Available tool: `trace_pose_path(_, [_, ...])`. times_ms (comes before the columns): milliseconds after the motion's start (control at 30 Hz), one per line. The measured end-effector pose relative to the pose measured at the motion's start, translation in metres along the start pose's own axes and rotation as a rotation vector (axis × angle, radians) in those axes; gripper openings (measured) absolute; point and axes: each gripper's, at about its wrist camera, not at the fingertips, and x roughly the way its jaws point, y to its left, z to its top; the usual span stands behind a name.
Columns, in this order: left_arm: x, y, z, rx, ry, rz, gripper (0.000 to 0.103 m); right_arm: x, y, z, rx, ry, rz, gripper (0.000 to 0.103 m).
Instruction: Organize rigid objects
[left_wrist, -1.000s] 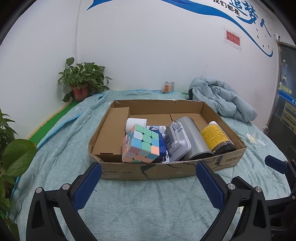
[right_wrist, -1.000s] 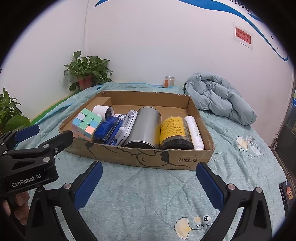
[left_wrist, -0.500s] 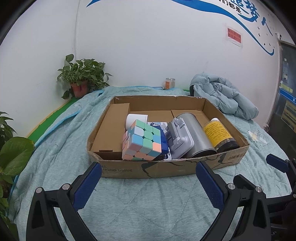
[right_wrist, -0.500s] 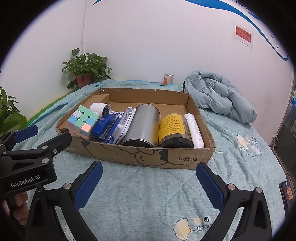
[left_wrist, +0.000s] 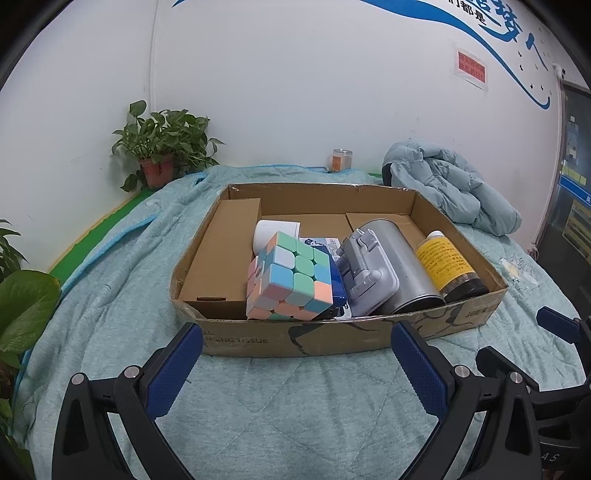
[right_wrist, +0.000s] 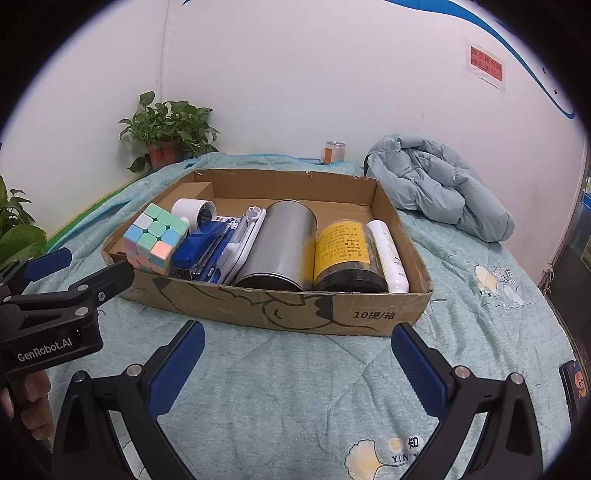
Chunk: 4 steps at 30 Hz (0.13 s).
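A shallow cardboard box (left_wrist: 325, 339) (right_wrist: 369, 314) sits on the teal quilt. In it lie a pastel puzzle cube (left_wrist: 290, 277) (right_wrist: 155, 240), a white tape roll (right_wrist: 192, 210), a blue stapler (right_wrist: 199, 245), a grey-white case (left_wrist: 365, 273), a silver can (right_wrist: 280, 247), a yellow-labelled jar (right_wrist: 345, 254) and a white tube (right_wrist: 389, 254). My left gripper (left_wrist: 295, 369) is open and empty in front of the box. My right gripper (right_wrist: 295, 369) is open and empty, also short of the box. The left gripper also shows in the right wrist view (right_wrist: 74, 277).
A teal quilt (right_wrist: 295, 398) covers the surface. A light blue jacket (right_wrist: 439, 188) lies behind the box on the right. A potted plant (right_wrist: 166, 133) and a small can (right_wrist: 334, 151) stand by the wall. More leaves (left_wrist: 22, 314) are at the left edge.
Both grippers have drawn slightly closer to the box and risen a little, so the box looks larger. Both stay open and empty.
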Motion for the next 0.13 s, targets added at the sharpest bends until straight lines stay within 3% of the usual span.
trace_pose_path(133, [0.0065, 0.0023, 0.0031, -0.002, -0.009, -0.033, 0.102, 0.0042, -0.001, 0.0013, -0.003, 0.006, 0.002, 0.101])
